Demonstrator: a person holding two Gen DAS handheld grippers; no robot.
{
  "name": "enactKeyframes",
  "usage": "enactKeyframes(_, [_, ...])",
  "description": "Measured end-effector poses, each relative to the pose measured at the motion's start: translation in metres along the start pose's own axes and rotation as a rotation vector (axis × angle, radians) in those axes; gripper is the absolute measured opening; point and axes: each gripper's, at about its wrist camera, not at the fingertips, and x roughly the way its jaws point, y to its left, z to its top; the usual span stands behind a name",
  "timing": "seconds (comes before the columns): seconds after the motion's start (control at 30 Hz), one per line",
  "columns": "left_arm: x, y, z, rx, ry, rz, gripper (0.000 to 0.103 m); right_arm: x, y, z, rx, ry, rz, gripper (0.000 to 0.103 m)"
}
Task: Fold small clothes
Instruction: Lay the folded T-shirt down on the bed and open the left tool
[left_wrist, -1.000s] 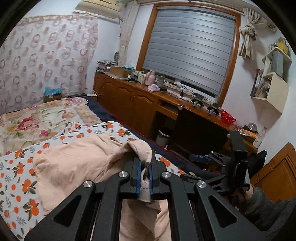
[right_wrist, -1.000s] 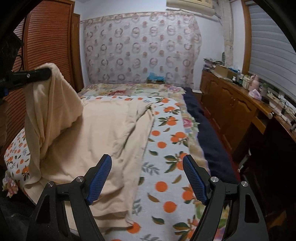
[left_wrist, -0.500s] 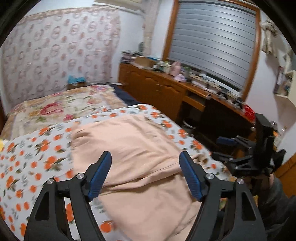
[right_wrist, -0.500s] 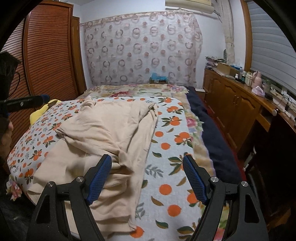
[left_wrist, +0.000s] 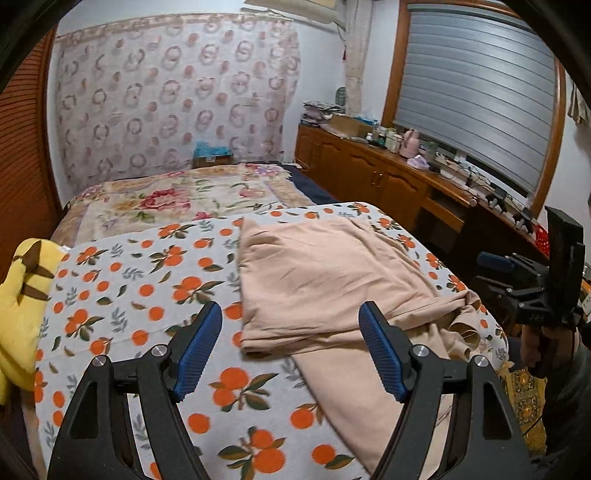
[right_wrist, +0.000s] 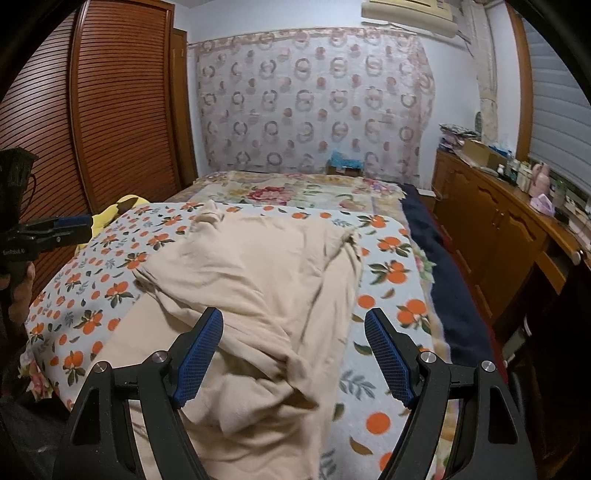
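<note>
A beige garment (left_wrist: 325, 280) lies partly folded on the orange-print bed sheet (left_wrist: 140, 280); it also shows rumpled in the right wrist view (right_wrist: 258, 295). My left gripper (left_wrist: 290, 350) is open and empty, held above the garment's near left edge. My right gripper (right_wrist: 293, 356) is open and empty, above the garment's near end. The right gripper shows at the right edge of the left wrist view (left_wrist: 524, 288). The left gripper shows at the left edge of the right wrist view (right_wrist: 48, 230).
A yellow plush toy (left_wrist: 22, 302) lies at the bed's left side. A floral blanket (left_wrist: 177, 199) covers the far half of the bed. A wooden cabinet counter (left_wrist: 399, 177) with clutter runs along the right. A slatted wardrobe door (right_wrist: 92, 122) stands left.
My left gripper let go of the garment and opened; the lifted cloth dropped flat onto the bed. The left gripper has drawn back and swung left. The right gripper stayed open.
</note>
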Motion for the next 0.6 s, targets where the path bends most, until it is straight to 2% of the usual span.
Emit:
enactKeyframes(0.33, [-0.013,0.03,-0.021,-0.034,0.001,0.066,0.077,0.015,0.025,0.017,-0.059,0.001,0.055,0.081])
enactKeyframes(0.6, [-0.019,0.055,-0.033,-0.073,0.002,0.105,0.077,0.048,0.064,0.044,-0.155,0.038,0.15,0.081])
